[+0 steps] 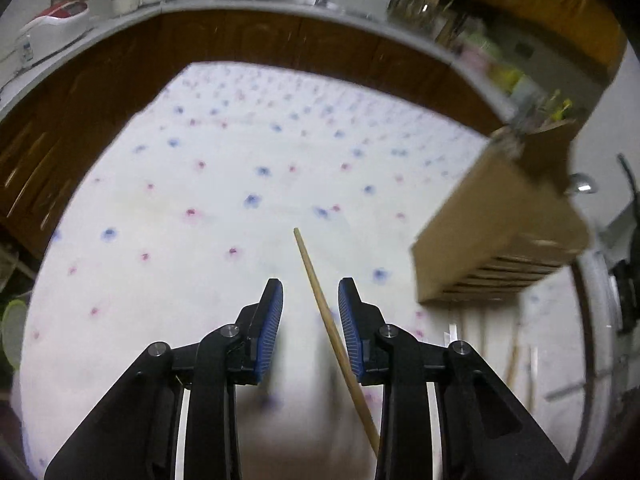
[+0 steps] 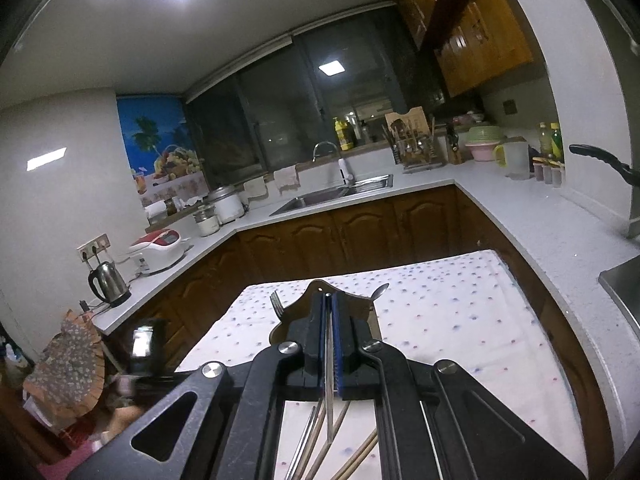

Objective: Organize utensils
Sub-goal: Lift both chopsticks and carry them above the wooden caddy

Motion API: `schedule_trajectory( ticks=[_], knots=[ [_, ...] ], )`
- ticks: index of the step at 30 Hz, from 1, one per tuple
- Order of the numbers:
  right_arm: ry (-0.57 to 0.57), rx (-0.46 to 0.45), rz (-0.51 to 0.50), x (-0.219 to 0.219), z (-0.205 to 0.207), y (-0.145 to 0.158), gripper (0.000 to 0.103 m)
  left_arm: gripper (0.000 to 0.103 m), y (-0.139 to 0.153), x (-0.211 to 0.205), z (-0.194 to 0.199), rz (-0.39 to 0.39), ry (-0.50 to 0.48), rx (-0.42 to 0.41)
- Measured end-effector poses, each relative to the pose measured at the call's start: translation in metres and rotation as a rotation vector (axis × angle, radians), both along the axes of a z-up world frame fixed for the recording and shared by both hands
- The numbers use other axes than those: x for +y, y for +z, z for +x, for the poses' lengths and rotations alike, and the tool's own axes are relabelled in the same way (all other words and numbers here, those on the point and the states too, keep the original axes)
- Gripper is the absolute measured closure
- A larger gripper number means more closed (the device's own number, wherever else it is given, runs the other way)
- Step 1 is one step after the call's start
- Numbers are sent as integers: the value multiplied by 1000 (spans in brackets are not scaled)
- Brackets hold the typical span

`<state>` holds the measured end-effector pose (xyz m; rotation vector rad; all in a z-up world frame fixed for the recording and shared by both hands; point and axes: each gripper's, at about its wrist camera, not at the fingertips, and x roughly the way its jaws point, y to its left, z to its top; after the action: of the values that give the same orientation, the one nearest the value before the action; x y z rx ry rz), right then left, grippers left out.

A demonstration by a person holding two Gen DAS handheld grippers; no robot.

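One thin wooden chopstick slants between the parted blue pads of the left gripper, close along the right-hand pad. Beyond, to its right, stands one brown cardboard utensil box. Only the right wrist view shows the right gripper clamped together on one slim metal utensil handle, a fork and spoon just ahead.

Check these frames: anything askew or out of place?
Yes. A lone chopstick lies on the tablecloth between the open jaws of the left gripper, apart from the box; more utensils lie loose near the right gripper.
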<state>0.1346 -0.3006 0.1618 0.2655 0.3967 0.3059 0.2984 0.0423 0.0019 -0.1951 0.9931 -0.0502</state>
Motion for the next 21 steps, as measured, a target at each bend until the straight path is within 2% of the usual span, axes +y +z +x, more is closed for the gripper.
schedule_trajectory(
  ticks=[6, 7, 8, 9, 11, 15, 21],
  knots=[
    [18, 5, 1, 3, 0, -1, 100, 77, -33, -25, 41, 113, -26, 71],
    [20, 6, 0, 4, 0, -1, 100, 81, -40, -29, 45, 127, -39, 86],
    [22, 7, 1, 4, 0, -1, 100, 91, -44, -32, 46, 136, -48, 100],
    [25, 8, 3, 4, 1, -1, 100, 95, -45, -35, 45, 164, -49, 78],
    [29, 10, 8, 4, 1, -1, 100, 95, -45, -38, 43, 191, -63, 67],
    [32, 4, 14, 4, -1, -1, 100, 98, -40, -33, 31, 132, -76, 60],
    [36, -12, 26, 3, -6, 3, 100, 98, 4, -27, -14, 1, -82, -47]
  ],
)
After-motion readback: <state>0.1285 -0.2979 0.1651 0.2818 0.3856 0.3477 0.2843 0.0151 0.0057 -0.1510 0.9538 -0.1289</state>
